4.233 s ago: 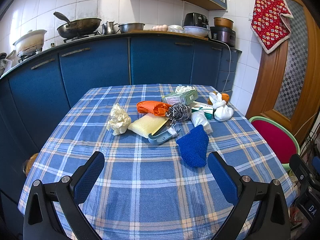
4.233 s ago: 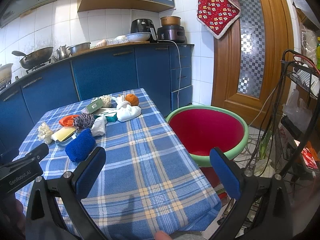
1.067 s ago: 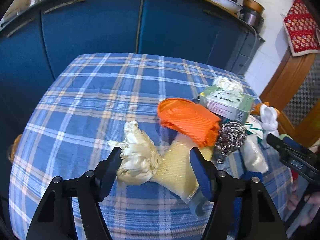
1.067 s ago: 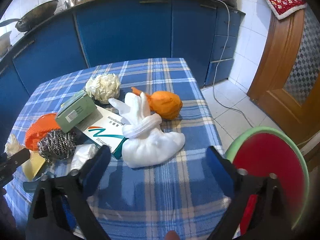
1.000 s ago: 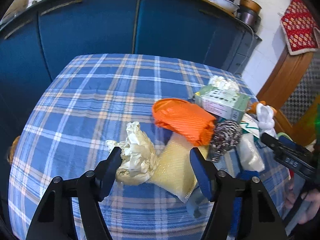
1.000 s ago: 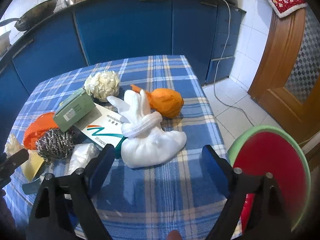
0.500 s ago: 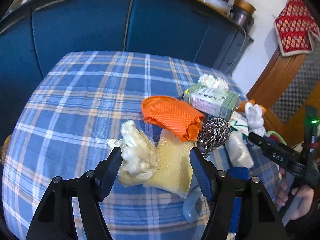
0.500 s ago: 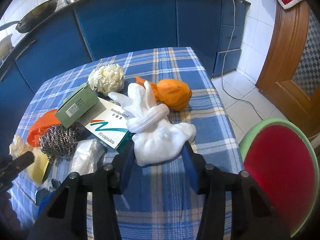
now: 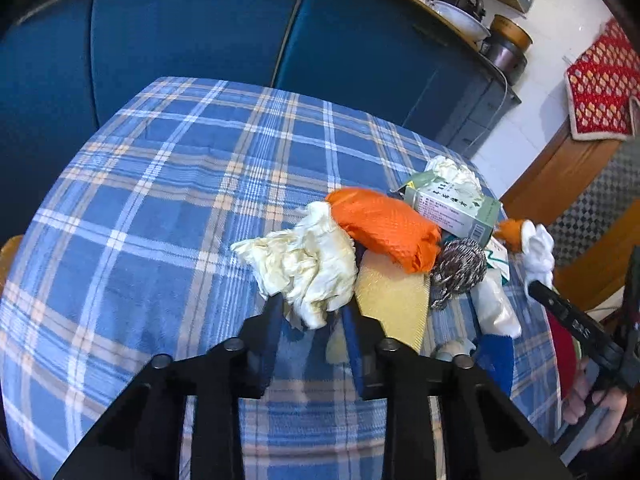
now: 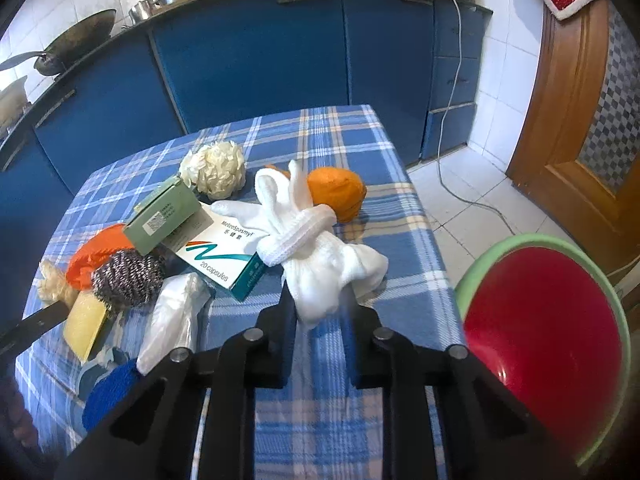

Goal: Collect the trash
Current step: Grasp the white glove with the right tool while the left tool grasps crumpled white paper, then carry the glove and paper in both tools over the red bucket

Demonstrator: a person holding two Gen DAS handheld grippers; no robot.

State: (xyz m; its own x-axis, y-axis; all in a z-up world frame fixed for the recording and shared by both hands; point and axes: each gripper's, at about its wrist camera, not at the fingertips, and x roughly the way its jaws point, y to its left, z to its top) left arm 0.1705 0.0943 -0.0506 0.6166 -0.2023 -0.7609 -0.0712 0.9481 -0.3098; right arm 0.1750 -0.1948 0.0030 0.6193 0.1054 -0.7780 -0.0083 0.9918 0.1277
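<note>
Two grabs are being made at once, one at each end of the litter heaped on the bench (image 9: 152,184). The left gripper (image 9: 310,312) is brought in low and slanted at the crumpled wad (image 9: 308,264), which sits at the heap's 9 o'clock edge, touching the orange bag (image 9: 384,228) and overlapping the yellow sponge (image 9: 394,300). An outer piece is taken, so nothing need be dug out. The jaws are closing, narrow now, and the wad's lower tail is caught between the pads.

At the other end, the right gripper (image 10: 320,308) is set on the white bundle (image 10: 320,256), which lies at the heap's 3 o'clock side, against the capsule box (image 10: 224,256) and in front of the orange ball (image 10: 338,192). The jaws are all but shut and the bundle's near end is pinched between them.

The red basin (image 10: 536,320) is seen just off the bench edge, at 4 o'clock from the bundle in the right wrist view. It is judged to be the collecting spot, which would explain why that side is being cleared by the nearer hand.

Steel wool (image 10: 128,276), a green box (image 10: 164,216), a clear bag (image 10: 176,312), a second wad (image 10: 214,168) and a blue cloth (image 10: 112,396) are left untouched.
</note>
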